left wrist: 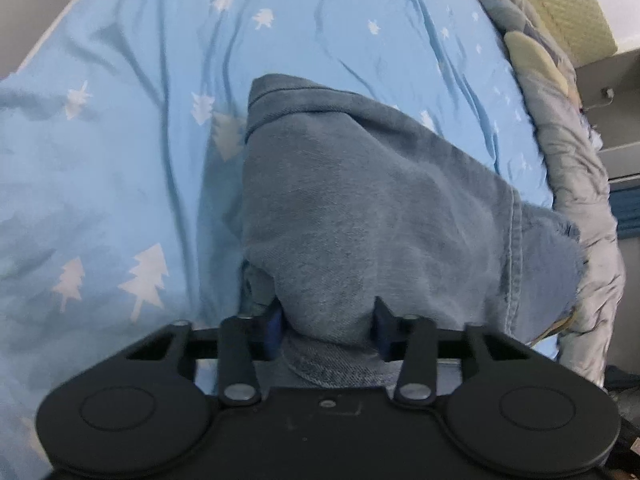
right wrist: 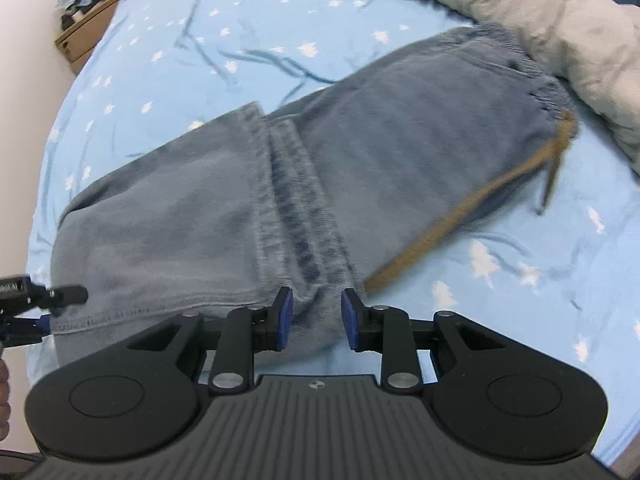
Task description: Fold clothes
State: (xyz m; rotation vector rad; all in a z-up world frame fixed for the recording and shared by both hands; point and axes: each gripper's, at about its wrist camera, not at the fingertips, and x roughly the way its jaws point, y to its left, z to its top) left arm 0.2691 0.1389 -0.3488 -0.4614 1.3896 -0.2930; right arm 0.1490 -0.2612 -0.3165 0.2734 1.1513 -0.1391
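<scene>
Beside jeans (right wrist: 224, 200), grey quilt (right wrist: 520, 20), cardboard box (right wrist: 80, 40)

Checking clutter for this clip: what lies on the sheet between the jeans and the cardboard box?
Nothing: in the right wrist view only bare, wrinkled sheet lies between the jeans and the box.

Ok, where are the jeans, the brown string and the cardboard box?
jeans (right wrist: 400, 140): right wrist view, middle of the leg.
brown string (right wrist: 460, 216): right wrist view, midway along it.
cardboard box (right wrist: 82, 30): right wrist view, its front edge.
</scene>
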